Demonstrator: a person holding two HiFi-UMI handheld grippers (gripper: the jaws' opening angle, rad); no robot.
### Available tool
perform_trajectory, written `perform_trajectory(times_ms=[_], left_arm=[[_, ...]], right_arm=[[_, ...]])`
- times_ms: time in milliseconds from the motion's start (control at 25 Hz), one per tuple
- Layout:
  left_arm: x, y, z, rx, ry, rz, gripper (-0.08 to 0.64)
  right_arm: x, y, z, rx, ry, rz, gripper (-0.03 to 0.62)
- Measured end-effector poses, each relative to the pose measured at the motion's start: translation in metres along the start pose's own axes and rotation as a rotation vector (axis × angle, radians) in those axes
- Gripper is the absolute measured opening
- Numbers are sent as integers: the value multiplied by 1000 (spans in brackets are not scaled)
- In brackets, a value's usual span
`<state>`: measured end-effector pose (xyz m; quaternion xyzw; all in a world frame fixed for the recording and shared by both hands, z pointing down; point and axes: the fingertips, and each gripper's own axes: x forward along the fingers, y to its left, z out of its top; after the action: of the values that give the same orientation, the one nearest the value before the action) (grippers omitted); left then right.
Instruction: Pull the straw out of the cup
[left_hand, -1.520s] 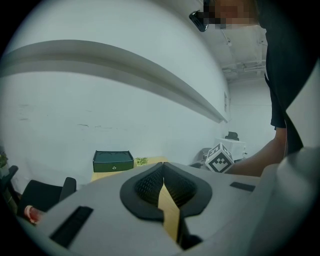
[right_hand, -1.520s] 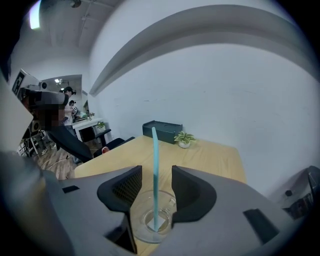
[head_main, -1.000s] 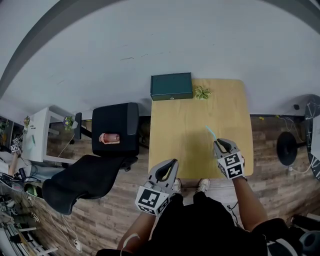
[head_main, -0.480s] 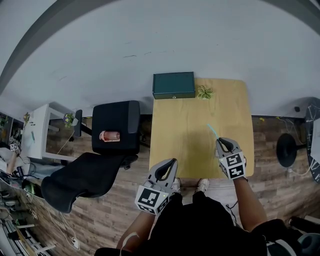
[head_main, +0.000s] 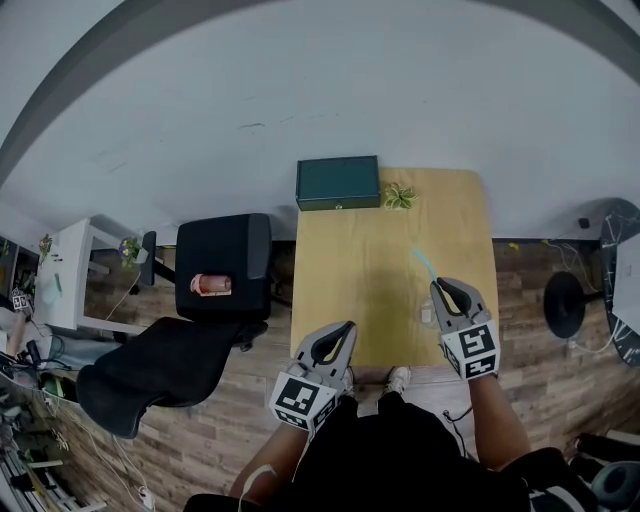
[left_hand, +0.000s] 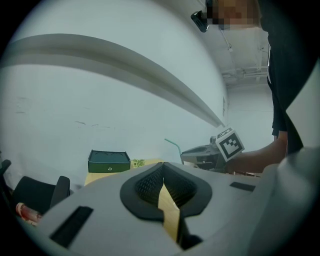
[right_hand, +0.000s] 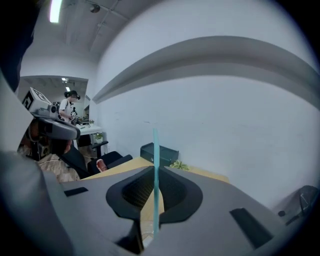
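Note:
A thin teal straw (head_main: 424, 264) sticks up and away from my right gripper (head_main: 447, 290), which is shut on its lower part above the wooden table (head_main: 360, 260). In the right gripper view the straw (right_hand: 155, 165) runs upright between the closed pads. A faint clear cup (head_main: 427, 316) shows on the table just left of that gripper; whether the straw's bottom end is still in it is hidden. My left gripper (head_main: 338, 340) hovers at the table's near edge, shut and empty. In the left gripper view the straw (left_hand: 173, 145) rises from the right gripper (left_hand: 200, 153).
A dark green box (head_main: 338, 183) and a small green plant (head_main: 400, 195) sit at the table's far edge by the white wall. Black office chairs (head_main: 222, 262) stand left of the table. A black round stand base (head_main: 562, 300) is on the floor to the right.
My right gripper has risen with the straw clamped in it, and the clear cup now shows beside it. The left gripper has stayed in place.

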<state>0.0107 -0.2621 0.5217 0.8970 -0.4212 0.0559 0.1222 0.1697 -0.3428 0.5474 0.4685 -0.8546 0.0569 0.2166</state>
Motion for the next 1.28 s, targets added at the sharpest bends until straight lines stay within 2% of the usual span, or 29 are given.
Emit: perform_trajectory(times_ms=[400, 640, 800, 1280], left_arm=[[12, -2, 7, 3, -9, -22, 20], [17, -4, 16, 1, -33, -31, 20], [16, -4, 18, 6, -47, -34, 20], [21, -16, 34, 23, -67, -71, 20]], right_arm=[[-54, -7, 111, 44, -310, -9, 49], [-85, -12, 157, 49, -430, -36, 49], [-103, -10, 169, 43, -473, -66, 48], [-122, -5, 165, 87, -477, -101, 41]])
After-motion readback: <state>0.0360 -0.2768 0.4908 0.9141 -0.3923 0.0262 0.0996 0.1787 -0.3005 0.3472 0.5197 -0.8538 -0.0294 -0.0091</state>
